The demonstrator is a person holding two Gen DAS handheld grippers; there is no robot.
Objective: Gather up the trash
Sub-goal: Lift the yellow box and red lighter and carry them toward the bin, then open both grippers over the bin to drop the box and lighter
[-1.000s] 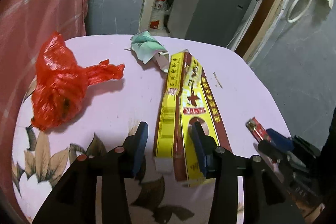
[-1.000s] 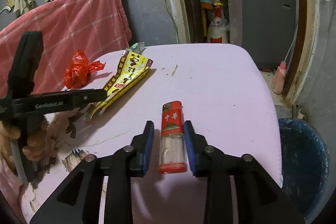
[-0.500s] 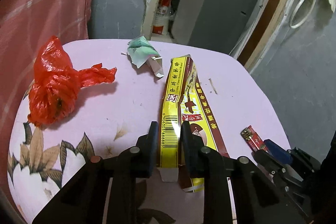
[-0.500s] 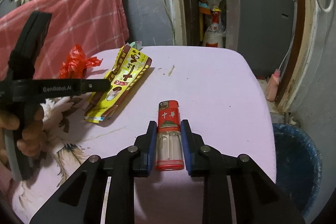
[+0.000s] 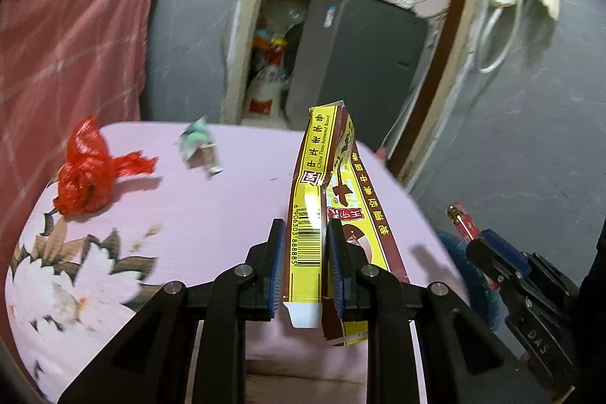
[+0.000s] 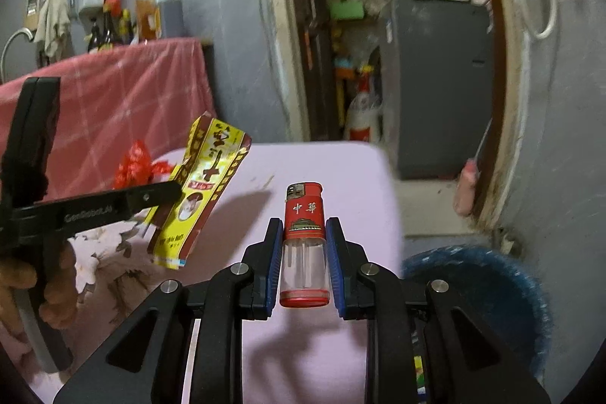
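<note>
Flattened carton (image 5: 308, 214) in left hand-held gripper (image 5: 303, 252)

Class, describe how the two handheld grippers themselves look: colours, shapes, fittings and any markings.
Both grippers, left and right, are matte black angular frames with triangular cut-outs, silver round pivot bolts and blue ribbed finger pads. White lettering marks each body's side, partly legible. A bare hand grips the left one; no cables or sleeves show.

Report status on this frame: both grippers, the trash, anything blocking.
Left gripper shut on yellow wrapper, lifted. Right gripper shut on red lighter. Red bag and crumpled paper remain on table. Blue bin right, unobstructed.
</note>
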